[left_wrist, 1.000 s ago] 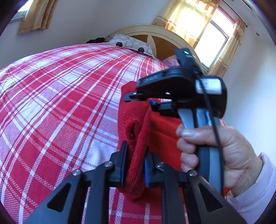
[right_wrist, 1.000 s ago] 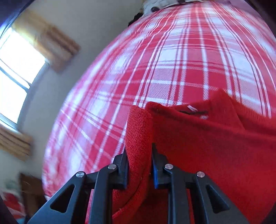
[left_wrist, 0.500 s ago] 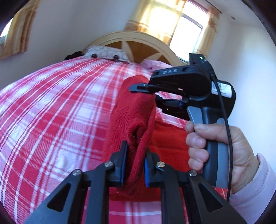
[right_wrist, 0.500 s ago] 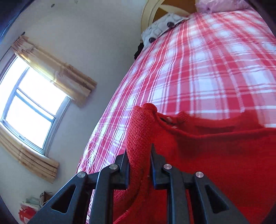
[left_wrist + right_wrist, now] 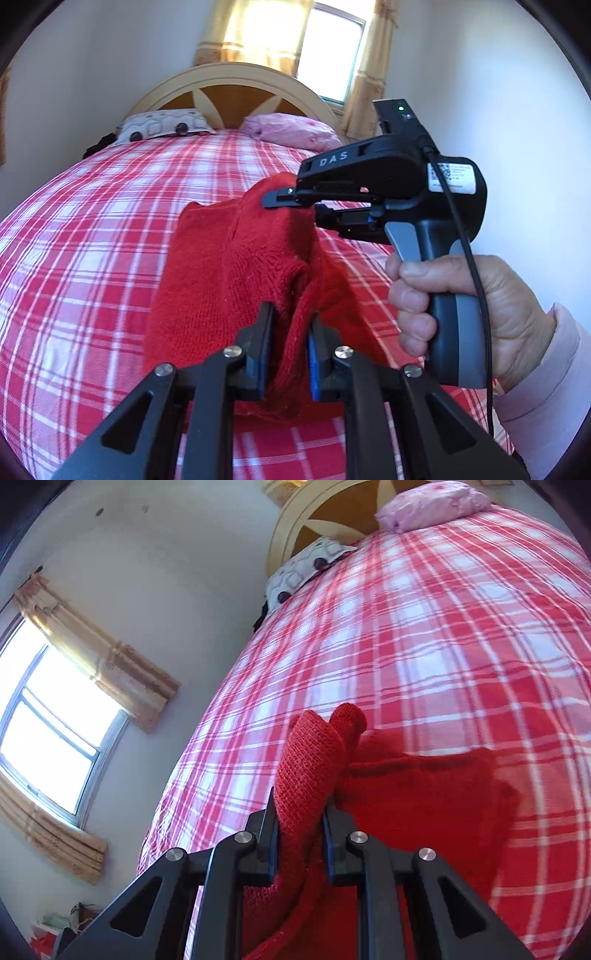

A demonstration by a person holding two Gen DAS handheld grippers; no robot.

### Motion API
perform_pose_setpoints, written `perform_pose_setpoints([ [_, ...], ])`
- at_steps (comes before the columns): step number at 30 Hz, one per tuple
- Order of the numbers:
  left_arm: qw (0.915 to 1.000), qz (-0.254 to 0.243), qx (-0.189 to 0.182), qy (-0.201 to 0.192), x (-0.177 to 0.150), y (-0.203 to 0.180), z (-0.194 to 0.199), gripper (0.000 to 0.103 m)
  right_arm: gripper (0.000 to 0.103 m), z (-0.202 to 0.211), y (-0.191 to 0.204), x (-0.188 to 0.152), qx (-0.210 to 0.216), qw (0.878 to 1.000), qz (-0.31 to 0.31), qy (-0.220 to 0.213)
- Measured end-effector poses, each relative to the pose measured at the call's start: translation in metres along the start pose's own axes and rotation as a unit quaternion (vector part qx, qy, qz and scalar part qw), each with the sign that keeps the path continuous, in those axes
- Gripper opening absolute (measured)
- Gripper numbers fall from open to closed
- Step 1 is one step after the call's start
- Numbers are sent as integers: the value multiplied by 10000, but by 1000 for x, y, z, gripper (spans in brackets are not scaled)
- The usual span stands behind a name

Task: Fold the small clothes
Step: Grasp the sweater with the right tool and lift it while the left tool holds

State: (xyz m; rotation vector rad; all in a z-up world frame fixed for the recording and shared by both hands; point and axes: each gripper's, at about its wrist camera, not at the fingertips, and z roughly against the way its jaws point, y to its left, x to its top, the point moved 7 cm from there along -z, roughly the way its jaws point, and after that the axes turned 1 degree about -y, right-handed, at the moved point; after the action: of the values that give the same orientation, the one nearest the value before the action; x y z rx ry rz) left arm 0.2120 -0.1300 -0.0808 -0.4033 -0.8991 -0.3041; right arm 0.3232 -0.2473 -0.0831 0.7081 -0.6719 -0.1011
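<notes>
Left wrist view: the left gripper (image 5: 287,347) has its jaws clenched on a bunched fold of the red knitted garment (image 5: 229,280), a small jumper by the look of it. From that pinch the knit runs up and away toward the headboard, and its far edge is caught by the right gripper (image 5: 295,203), which a hand (image 5: 469,314) in a pale pink sleeve holds in from the right side of the frame. So the held edge lies as a line between the two pinches, stretched lengthwise up the bed rather than across it, with the left pinch at the near end and the right pinch at the far end.

The loose body of the garment falls away to the left of that line and drapes down onto the red and white checked bedspread (image 5: 92,229); how much of it rests there cannot be told.

In the right wrist view, the right gripper (image 5: 300,830) likewise has its jaws clamped on a thick roll of the red knit (image 5: 310,771), and the rest spreads to the right, low over the bedspread (image 5: 424,635).

My reading is that the next move turns on carrying this held edge sideways over the hanging part, both pinches kept level.
</notes>
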Motion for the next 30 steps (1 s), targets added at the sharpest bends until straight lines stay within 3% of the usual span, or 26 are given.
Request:
perform_pose_setpoints([
  [6,9996,-200,-13,186,-8,-26,-18,17,18,17,-36,-5,-113,9998,-181,-60],
  [20,9974,-447,85,557,-26,-65,-58,17,17,7,-91,-9,-536,9983,-96,203],
  [30,9959,-784,90,437,-42,-75,-55,17,16,-2,-110,-23,-875,9958,208,161],
])
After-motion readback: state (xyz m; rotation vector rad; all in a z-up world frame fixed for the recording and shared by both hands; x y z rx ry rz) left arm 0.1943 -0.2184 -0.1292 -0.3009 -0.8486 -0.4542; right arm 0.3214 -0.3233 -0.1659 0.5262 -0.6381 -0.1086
